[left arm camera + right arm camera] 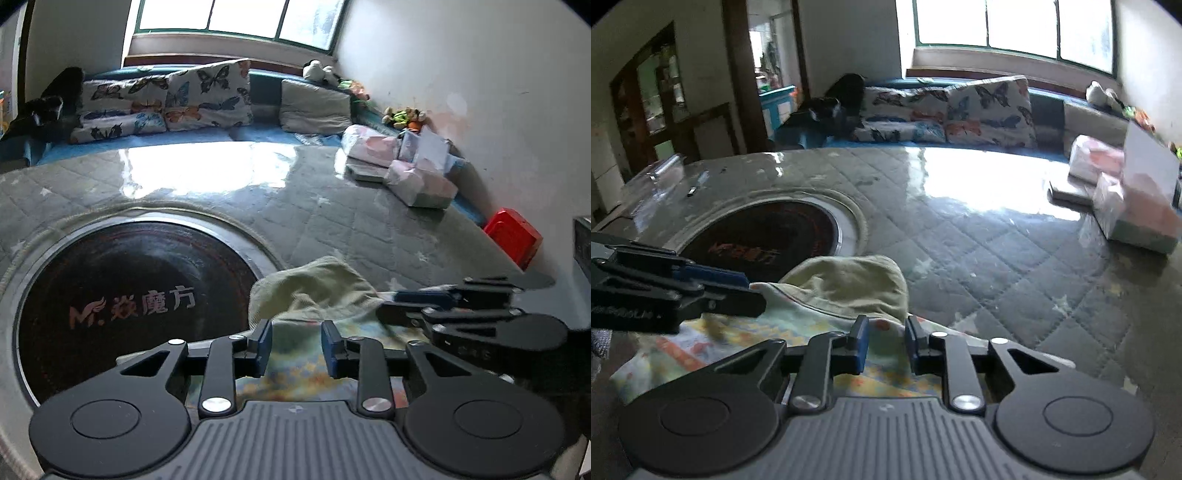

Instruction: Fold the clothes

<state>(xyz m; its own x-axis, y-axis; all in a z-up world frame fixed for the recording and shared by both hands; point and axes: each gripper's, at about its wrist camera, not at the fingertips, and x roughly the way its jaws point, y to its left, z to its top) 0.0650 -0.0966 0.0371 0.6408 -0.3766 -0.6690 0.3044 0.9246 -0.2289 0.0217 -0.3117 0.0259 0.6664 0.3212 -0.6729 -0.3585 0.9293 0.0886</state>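
While both grippers hang over the table's near edge, the garment [314,291] lies bunched beneath them at about 6 o'clock from the round dark glass cooktop [133,291] set into the table [332,221]. The garment is soft cloth: a pale green, nubby fold humps up on top, and a flat printed layer in yellow, orange and blue checks spreads under it. The left gripper [296,347] stands narrow, its blue pads either side of the cloth without clearly pinching it. The right gripper [886,345] is narrower still, with the printed layer between its pads; a firm pinch cannot be confirmed. The table wears a grey diamond-quilted cover under glossy clear film. At 2 o'clock sit wrapped pastel packs [406,173]; butterfly cushions [207,96] line the far bench.
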